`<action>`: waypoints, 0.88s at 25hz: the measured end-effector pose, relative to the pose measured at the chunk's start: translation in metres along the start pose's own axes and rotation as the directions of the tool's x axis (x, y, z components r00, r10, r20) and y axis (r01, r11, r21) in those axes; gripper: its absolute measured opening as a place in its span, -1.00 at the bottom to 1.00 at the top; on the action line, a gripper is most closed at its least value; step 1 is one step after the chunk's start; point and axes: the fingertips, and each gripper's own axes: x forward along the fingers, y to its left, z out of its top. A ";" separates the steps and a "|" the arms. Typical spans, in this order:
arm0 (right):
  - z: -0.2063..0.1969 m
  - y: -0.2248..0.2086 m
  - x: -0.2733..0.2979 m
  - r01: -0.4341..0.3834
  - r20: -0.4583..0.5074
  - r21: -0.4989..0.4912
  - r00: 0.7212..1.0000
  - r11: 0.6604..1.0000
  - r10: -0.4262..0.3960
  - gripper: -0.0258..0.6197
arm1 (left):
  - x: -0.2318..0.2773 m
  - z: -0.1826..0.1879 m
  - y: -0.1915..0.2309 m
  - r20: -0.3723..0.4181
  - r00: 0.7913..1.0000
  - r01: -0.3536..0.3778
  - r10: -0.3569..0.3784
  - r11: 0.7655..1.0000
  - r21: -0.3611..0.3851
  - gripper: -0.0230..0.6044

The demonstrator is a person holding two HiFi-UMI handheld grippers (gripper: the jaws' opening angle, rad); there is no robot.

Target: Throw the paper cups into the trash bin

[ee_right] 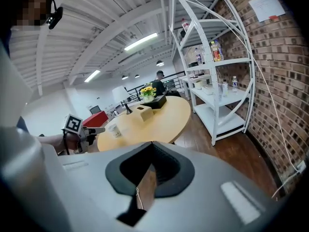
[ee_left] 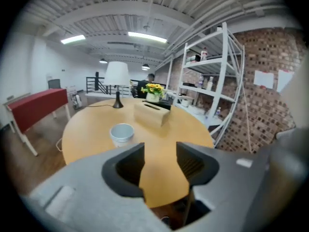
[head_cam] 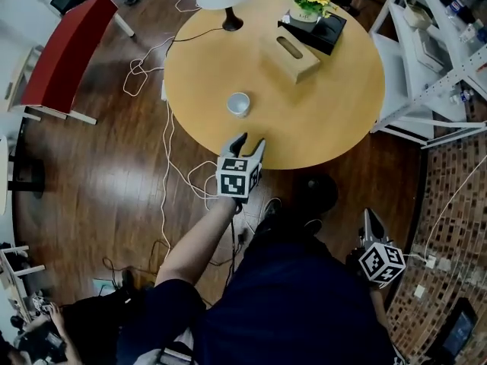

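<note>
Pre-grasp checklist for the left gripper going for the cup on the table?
1. Left gripper jaws apart, nothing between them: ok.
2. Paper cup upright, standing free on the table: ok.
3. Path from jaws to cup clear of the tissue box: ok.
4. Cup centred between the jaws: not ok, it sits left of the gap in the left gripper view.
5. Right gripper shut, empty, off the table: ok.
6. Trash bin located: cannot tell, none in view.
</note>
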 end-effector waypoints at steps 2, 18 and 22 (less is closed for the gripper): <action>0.019 -0.004 0.004 -0.013 0.029 -0.024 0.999 1.000 0.014 -0.89 | 0.006 0.009 0.029 0.009 0.996 -0.084 0.084 0.996 0.042 -0.20; 0.013 -0.014 0.003 -0.047 -0.003 -0.026 0.999 0.999 0.047 -0.89 | 0.097 -0.026 0.090 -0.437 0.849 0.210 0.298 0.569 0.795 -0.33; 0.010 -0.017 -0.003 -0.016 -0.003 0.006 1.000 1.000 0.016 -0.89 | 0.104 -0.015 0.081 -0.386 0.868 0.203 0.313 0.485 0.851 -0.83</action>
